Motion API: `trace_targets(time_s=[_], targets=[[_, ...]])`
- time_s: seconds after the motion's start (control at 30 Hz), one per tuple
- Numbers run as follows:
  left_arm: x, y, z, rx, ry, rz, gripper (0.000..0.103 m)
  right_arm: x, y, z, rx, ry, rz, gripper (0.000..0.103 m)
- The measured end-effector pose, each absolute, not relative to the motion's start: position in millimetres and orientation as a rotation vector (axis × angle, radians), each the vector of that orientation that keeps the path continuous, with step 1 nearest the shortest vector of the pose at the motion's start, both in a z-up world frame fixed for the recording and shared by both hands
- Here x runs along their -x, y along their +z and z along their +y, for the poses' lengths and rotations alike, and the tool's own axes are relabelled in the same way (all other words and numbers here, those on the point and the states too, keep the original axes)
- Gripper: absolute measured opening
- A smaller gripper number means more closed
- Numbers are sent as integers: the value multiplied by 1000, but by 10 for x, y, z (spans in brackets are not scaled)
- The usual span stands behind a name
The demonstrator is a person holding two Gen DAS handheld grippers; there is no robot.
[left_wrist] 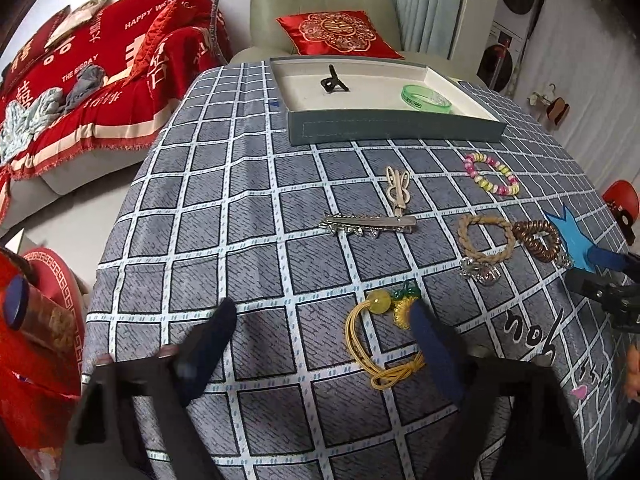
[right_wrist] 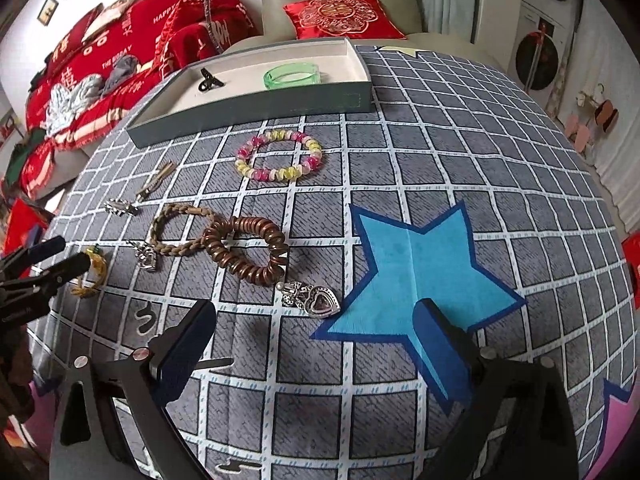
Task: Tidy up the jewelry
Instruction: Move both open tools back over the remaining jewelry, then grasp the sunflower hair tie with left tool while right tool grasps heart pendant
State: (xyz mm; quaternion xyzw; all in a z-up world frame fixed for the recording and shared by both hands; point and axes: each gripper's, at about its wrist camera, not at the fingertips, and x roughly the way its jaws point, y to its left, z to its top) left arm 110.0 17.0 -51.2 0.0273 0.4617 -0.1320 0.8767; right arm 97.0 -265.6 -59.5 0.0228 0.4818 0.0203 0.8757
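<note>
The left gripper (left_wrist: 324,324) has its jaws spread wide and holds nothing. Between the padded blue fingers (left_wrist: 430,344) lies a yellow hair tie (left_wrist: 370,344) of thin elastic cord with a round amber bead and a small sunflower charm; the right-hand finger overlaps the charm in the picture, but whether it touches cannot be told. The right gripper (right_wrist: 316,320) also stands wide open and empty over the bench (right_wrist: 440,140), one finger above a flat blue star (right_wrist: 420,264) on the checked grey cloth.

Just beyond the right gripper lies a silver heart pendant (right_wrist: 320,300), ornate and metallic, and beyond that a brown coil tie (right_wrist: 248,252) of glossy spiral plastic. Touching the coil tie on the side toward the left gripper is a braided tan bracelet (right_wrist: 180,228) with a small silver charm. Beyond the coil tie, toward the tray, sits a bead bracelet (right_wrist: 280,160) of pink, yellow and white beads.

Beyond the hair tie lie a toothed silver clip (left_wrist: 368,226) and a slim cream clip (left_wrist: 398,188).

At the bench's far edge stands a shallow rectangular tray (left_wrist: 392,128), grey outside and cream-lined. In it lie a translucent green bangle (left_wrist: 426,98) and a small black claw clip (left_wrist: 332,82).
</note>
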Motion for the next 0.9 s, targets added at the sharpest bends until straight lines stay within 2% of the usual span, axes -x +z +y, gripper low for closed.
trace_targets(time_s=[0.03, 0.07, 0.27, 0.33, 0.4, 0.47, 0.5, 0.53, 0.57, 0.7, 0.77, 0.9], targets=[[-1107, -532, 153, -61, -283, 974, 87, -986, -612, -2643, -40, 42, 1008, 94], [-1106, -539, 144, -58, -286, 972, 87, -1000, -627, -2628, -32, 41, 1012, 85], [-1044, -552, 36, -102, -292, 965, 82, -1012, -630, -2520, 36, 29, 988, 67], [-1029, -543, 6, -108, -298, 955, 76, -1009, -621, -2497, 39, 35, 985, 60], [-1027, -534, -27, -115, -304, 953, 71, -1006, -610, -2472, 42, 35, 982, 44], [-1014, -522, -59, -123, -315, 944, 54, -1007, -604, -2450, 39, 31, 982, 32], [-1004, -515, -76, -128, -322, 940, 50, -1007, -605, -2447, 37, 27, 984, 32], [-995, -510, -92, -132, -332, 937, 39, -1008, -606, -2445, 35, 24, 985, 32], [-991, -507, -98, -133, -339, 935, 19, -1004, -606, -2449, 30, 20, 985, 32], [-995, -497, -68, -81, -378, 951, 18, -965, -578, -2523, -26, 18, 988, 31], [-989, -473, -32, -41, -392, 953, 18, -933, -551, -2579, -57, 18, 988, 19], [-952, -363, 9, -3, -410, 932, 18, -875, -483, -2671, -114, 25, 982, 19]])
